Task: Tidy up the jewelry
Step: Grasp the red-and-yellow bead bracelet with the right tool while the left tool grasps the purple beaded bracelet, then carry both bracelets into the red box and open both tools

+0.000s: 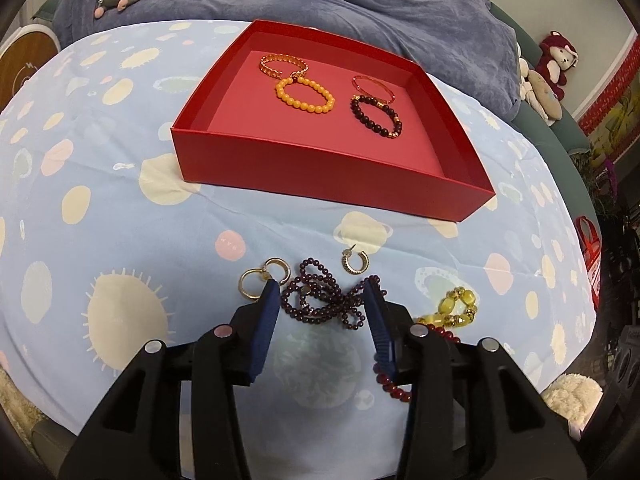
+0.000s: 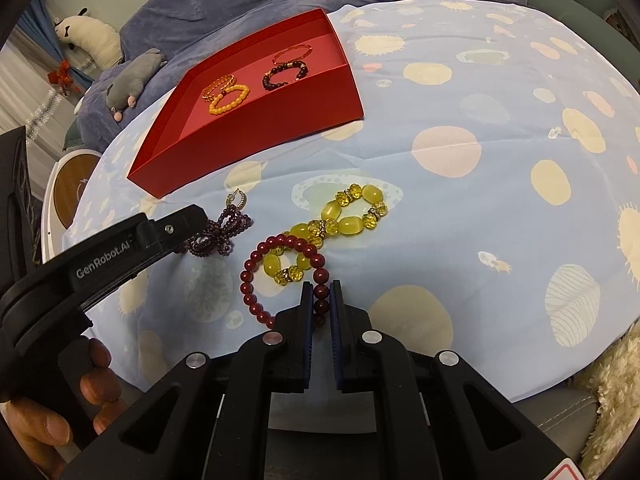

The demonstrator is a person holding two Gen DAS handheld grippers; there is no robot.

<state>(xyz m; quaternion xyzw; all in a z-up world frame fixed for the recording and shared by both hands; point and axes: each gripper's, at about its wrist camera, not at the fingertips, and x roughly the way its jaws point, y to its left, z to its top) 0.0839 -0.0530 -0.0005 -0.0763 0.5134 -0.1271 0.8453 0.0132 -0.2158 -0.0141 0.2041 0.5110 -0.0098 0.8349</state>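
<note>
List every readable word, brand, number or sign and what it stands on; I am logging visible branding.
"GenRobot.AI": white lettering on the black body of the left gripper, seen in the right wrist view.
Red bag at the right edge: white markings, too blurred to read.
Round wooden disc at left: faint mark, unreadable.

A box (image 1: 320,168) sits on the bed (image 1: 120,208) with four bracelets (image 1: 306,94) inside, toward its far side. Nearer the camera, loose pieces lie on the sheet: rings (image 1: 262,280) at left, a bead strand (image 1: 324,300) in the middle, an earring (image 1: 354,264) just behind it, more bracelets (image 1: 452,312) at right.
</note>
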